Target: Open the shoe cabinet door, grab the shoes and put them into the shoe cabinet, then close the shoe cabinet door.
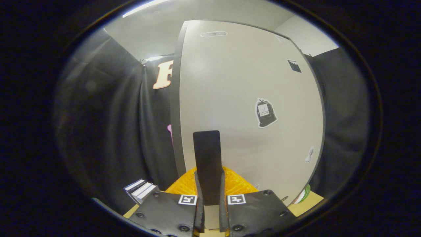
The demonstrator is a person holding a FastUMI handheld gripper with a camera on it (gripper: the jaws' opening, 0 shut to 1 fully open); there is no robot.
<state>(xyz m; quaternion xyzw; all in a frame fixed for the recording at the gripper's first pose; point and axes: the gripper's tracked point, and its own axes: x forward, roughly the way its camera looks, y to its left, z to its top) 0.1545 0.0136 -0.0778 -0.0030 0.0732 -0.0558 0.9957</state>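
1. I saw my gripper (pixel 210 194) clenched on the dark upright handle (pixel 207 158), one finger pressed to each side of it.
2. The handle stood against the pale shoe cabinet door (pixel 243 82), which rose just beyond the fingers.
3. Stickers (pixel 265 113) dotted the door.
4. An orange ribbed object (pixel 238 184) lay at the door's foot.
5. Small boxes (pixel 142 190) sat beside the fingers.

Tan counter (pixel 312 200), bare at the corners. Resting directly on it: the pale shoe cabinet (pixel 250 108), upright; left of the cabinet's foot, a small stack of white-edged boxes (pixel 142 190); against its front, an orange ribbed thing (pixel 236 184); right, a green-and-white item (pixel 304 195).
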